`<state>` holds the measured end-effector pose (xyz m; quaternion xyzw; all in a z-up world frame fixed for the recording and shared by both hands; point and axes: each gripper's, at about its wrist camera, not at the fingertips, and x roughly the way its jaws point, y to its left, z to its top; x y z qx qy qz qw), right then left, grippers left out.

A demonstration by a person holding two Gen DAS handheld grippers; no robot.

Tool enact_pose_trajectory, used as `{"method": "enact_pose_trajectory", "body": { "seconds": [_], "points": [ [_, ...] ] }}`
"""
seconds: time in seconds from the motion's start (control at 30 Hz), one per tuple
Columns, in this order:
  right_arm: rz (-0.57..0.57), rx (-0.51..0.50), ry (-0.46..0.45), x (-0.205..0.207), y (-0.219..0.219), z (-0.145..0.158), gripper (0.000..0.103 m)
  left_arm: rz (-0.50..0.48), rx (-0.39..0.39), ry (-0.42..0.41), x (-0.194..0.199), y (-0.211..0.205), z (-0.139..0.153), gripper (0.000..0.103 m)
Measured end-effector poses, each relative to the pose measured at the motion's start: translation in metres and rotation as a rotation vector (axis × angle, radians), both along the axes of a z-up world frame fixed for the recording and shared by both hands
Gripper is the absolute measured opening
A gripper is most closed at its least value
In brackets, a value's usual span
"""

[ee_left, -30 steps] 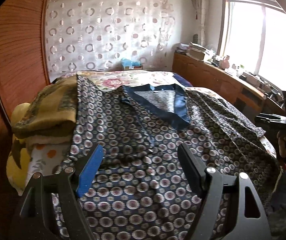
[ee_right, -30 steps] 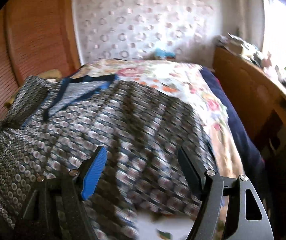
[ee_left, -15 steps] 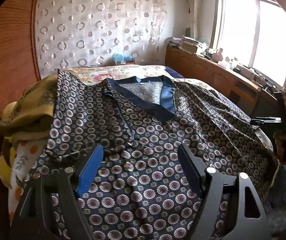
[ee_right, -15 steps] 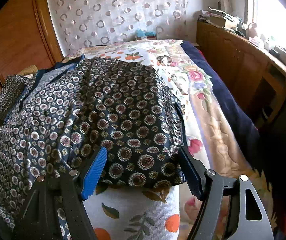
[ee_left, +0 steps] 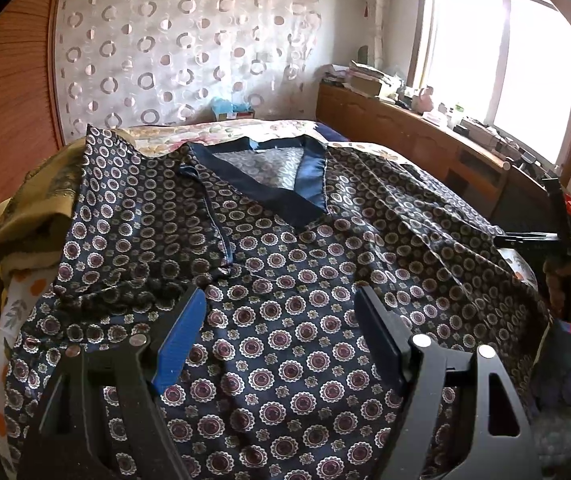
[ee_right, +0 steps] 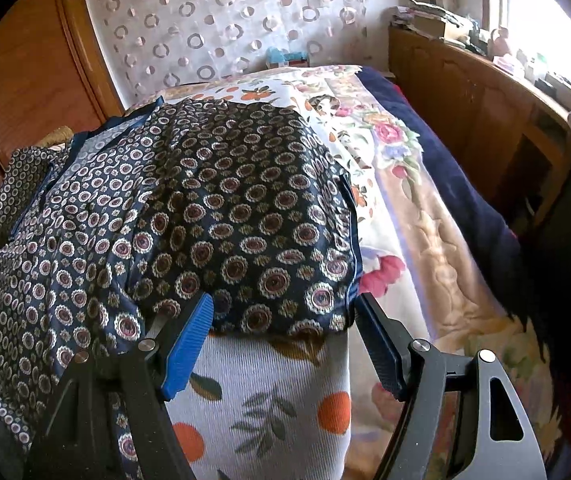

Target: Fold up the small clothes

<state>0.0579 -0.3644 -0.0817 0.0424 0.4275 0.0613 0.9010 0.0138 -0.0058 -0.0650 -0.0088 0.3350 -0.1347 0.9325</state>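
Note:
A dark navy top with a circle-flower print lies spread front-up on the bed, its blue V-neck collar at the far side. My left gripper is open and empty, just above the lower front of the top. My right gripper is open and empty at the end of the top's right sleeve, which drapes over a white cushion with orange fruit print. The right gripper also shows at the right edge of the left wrist view.
A floral bedspread covers the bed. Folded yellow-brown blankets are stacked at the left. A wooden cabinet with clutter runs under the window on the right. A wooden wardrobe stands at the left.
Both grippers have moved nearer over the top. The right gripper swung from the body of the top to the sleeve end over the cushion. Both stay open.

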Motion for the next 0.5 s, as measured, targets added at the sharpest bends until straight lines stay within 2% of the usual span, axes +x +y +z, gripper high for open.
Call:
{"method": "enact_pose_trajectory", "body": {
  "seconds": [0.13,0.2,0.27,0.3,0.4,0.43,0.5],
  "points": [
    [0.004,0.015,0.0,-0.001,-0.005,-0.002,0.074,-0.003,-0.002,0.006,0.001,-0.003,-0.002,0.077],
    [0.017,0.023,-0.005,-0.002,-0.006,0.0,0.066,-0.006,-0.004,0.013,0.002,-0.004,-0.004,0.077],
    [0.025,0.018,-0.017,-0.003,-0.005,0.003,0.052,-0.008,-0.003,0.02,0.003,-0.006,-0.007,0.077],
    [0.019,0.003,-0.024,-0.003,-0.006,0.004,0.049,-0.01,-0.005,0.025,0.003,-0.007,-0.009,0.077],
    [-0.003,-0.043,-0.042,-0.002,-0.01,0.008,0.026,-0.015,-0.008,0.034,0.004,-0.009,-0.011,0.077],
    [-0.007,-0.048,-0.049,-0.001,-0.011,0.01,0.015,-0.017,-0.008,0.038,0.005,-0.009,-0.012,0.077],
    [-0.007,-0.035,-0.084,-0.001,-0.014,0.017,0.008,-0.026,-0.015,0.048,0.006,-0.009,-0.014,0.077]
  ]
}}
